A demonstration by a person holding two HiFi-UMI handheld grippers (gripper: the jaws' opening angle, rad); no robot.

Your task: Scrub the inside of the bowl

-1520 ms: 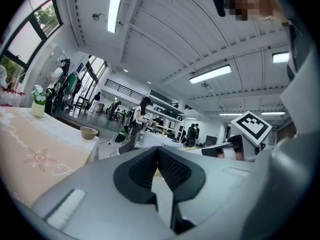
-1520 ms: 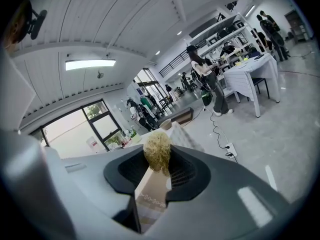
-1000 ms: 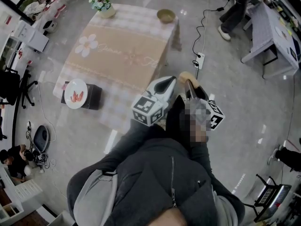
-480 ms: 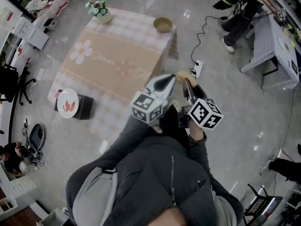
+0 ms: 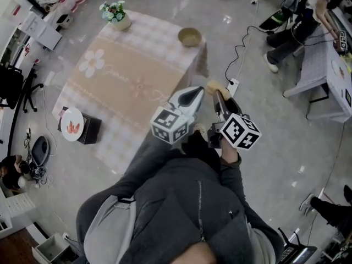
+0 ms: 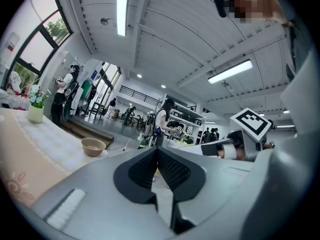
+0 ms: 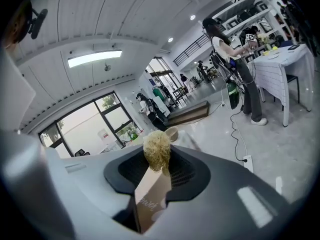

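A tan bowl (image 5: 190, 37) stands on the far right corner of a low table (image 5: 118, 142) with a checked cloth and a beige runner. It also shows small in the left gripper view as the bowl (image 6: 93, 146) and in the right gripper view as the bowl (image 7: 171, 133). My left gripper (image 5: 193, 94) is held in front of my body, shut and with nothing in it; its jaws (image 6: 157, 151) meet. My right gripper (image 5: 218, 94) is shut on a scrubber with a card handle (image 7: 150, 199) and a fibrous yellow head (image 7: 157, 150). Both grippers are well short of the bowl.
A flower vase (image 5: 116, 12) stands on the table's far left corner. A white plate (image 5: 72, 127) rests on a black stool left of the table. A power strip (image 5: 233, 84) with a cable lies on the floor ahead. People stand by white tables (image 5: 324, 65) at the right.
In the head view the table and bowl have slid nearer and the plate has drifted left as I walk forward. Both grippers keep their pose; the scrubber stays held.
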